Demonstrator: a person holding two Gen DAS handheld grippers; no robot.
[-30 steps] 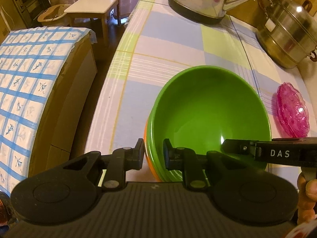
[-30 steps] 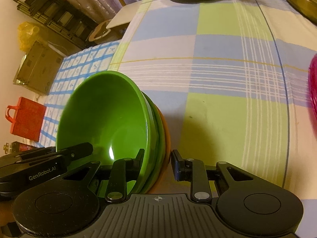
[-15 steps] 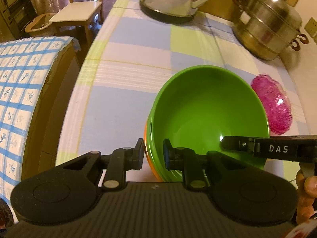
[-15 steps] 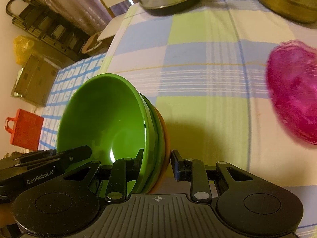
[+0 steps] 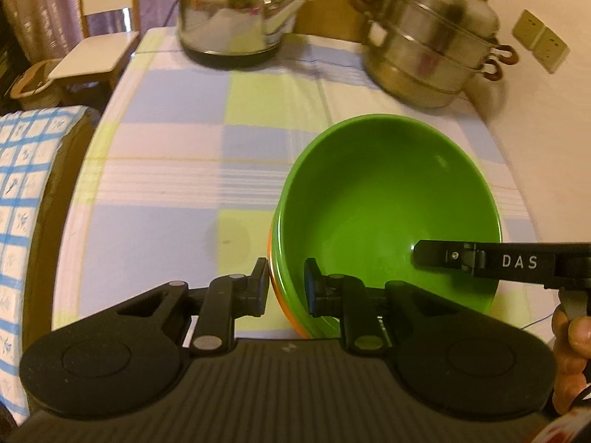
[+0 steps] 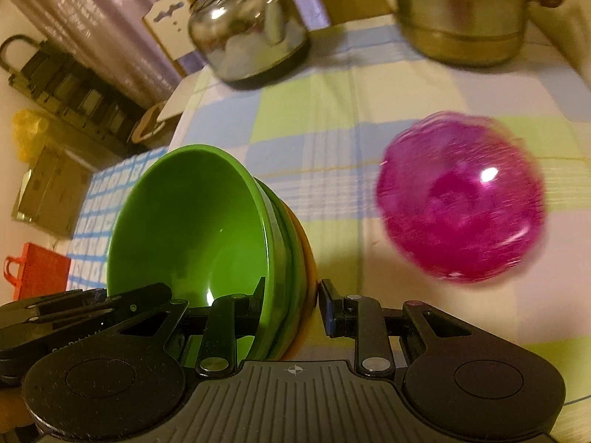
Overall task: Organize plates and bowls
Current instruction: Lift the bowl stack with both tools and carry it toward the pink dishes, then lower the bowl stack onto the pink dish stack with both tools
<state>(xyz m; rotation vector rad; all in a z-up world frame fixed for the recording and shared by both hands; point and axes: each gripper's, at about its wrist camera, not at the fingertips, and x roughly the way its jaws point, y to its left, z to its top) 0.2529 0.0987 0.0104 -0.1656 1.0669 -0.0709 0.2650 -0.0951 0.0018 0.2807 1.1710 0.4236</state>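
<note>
Bowl stack (image 5: 388, 199) carried forward; tilted

- Your stack of bowls (image 5: 388, 199): glossy green one on top, another green and an orange nested beneath, tilted above the checked surface (image 5: 166, 147).
- Your pink bowl (image 6: 461, 199) lies right of it, blurred.

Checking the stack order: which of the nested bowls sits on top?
The bright green bowl; its whole inside shows, while the second green bowl and orange bowl beneath show only rims.
</note>
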